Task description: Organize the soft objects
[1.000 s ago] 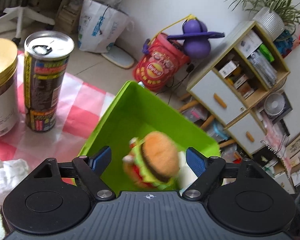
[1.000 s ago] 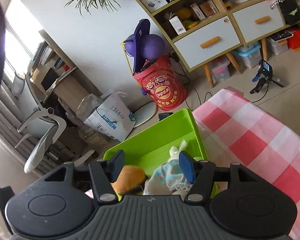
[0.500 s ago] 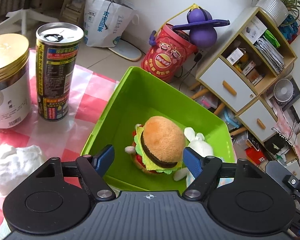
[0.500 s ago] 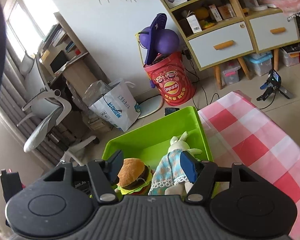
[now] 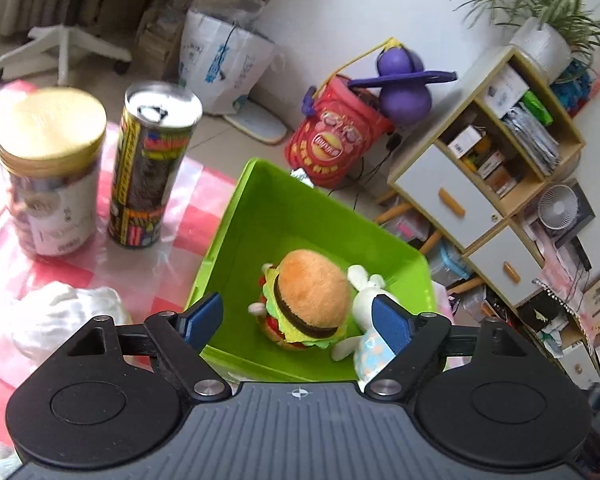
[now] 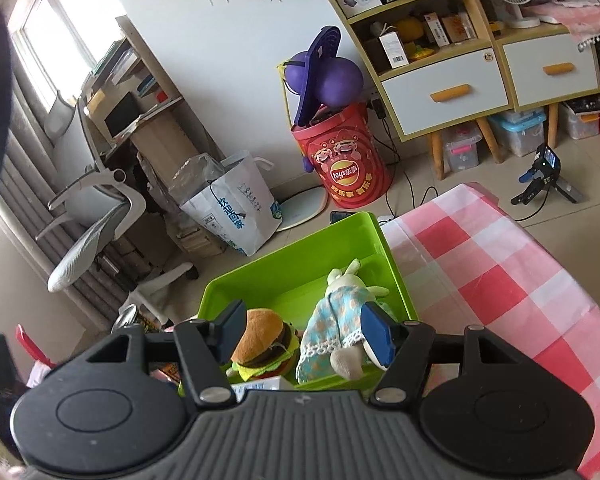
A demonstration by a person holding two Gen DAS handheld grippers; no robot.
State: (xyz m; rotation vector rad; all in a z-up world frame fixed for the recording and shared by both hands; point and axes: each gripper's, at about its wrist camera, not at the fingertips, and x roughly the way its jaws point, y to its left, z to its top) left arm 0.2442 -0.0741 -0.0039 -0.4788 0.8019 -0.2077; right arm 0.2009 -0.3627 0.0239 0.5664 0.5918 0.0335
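A plush burger (image 5: 312,292) and a white plush rabbit in a blue dress (image 5: 366,284) lie side by side in the green bin (image 5: 228,240). My left gripper (image 5: 296,314) hovers above the bin's near edge, its jaws opening with nothing gripped between them. A white soft bundle (image 5: 68,316) lies on the checked cloth left of the bin. In the right wrist view my right gripper (image 6: 304,320) hangs open over the same green bin (image 6: 300,264), above the burger (image 6: 262,340) and the rabbit (image 6: 336,316), touching neither.
A tall drink can (image 5: 152,168) and a gold-lidded jar (image 5: 52,176) stand on the pink checked tablecloth (image 6: 480,280), left of the bin. Past the table's edge are a red snack bucket (image 6: 344,164), a paper bag (image 6: 236,208), an office chair and a drawer cabinet (image 6: 444,92).
The burger, blurred between the left jaws a second ago, now rests in the bin. The left gripper has drawn back and up from the bin. The right gripper has rolled slightly.
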